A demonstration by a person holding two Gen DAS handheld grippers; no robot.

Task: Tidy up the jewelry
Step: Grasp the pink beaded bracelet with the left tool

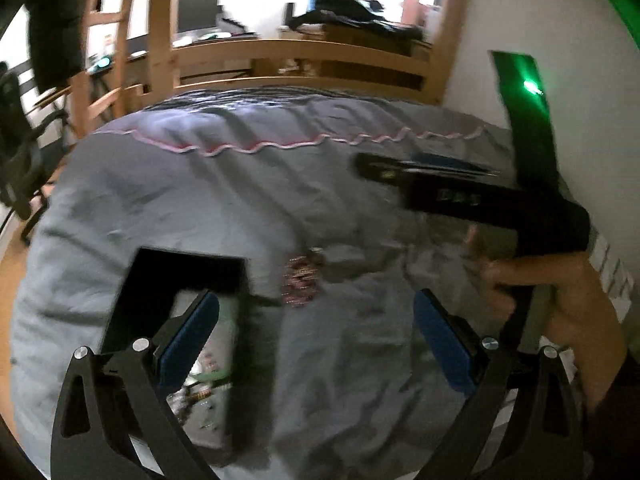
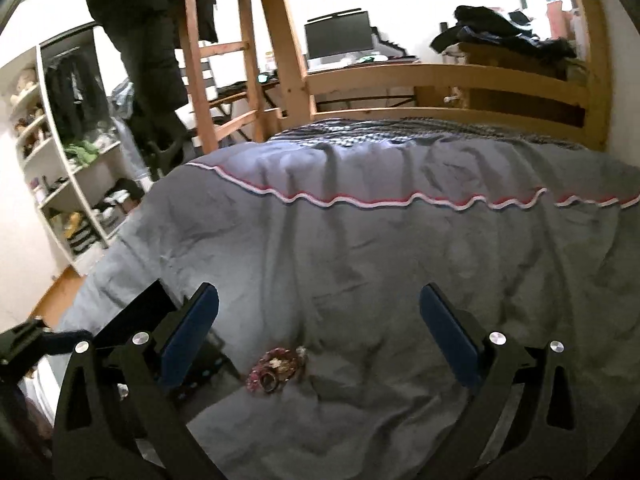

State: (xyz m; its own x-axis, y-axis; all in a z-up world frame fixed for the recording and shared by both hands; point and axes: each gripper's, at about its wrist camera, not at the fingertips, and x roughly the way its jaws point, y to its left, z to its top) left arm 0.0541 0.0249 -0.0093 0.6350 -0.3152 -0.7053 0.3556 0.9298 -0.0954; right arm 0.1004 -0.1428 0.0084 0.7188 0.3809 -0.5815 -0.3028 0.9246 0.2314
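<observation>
Jewelry (image 2: 276, 368) heap blurred; box (image 1: 180, 276) half-hidden behind left gripper (image 1: 316, 344).

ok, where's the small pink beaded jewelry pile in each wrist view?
Left wrist: the small pink beaded jewelry pile lies on the grey bedspread, centre frame, just right of the black open box, blurred.
Right wrist: low centre, between the open blue fingers, nearer the left one.
Shared landmark: the wavy pink-and-white trim line across the bedspread.
</observation>
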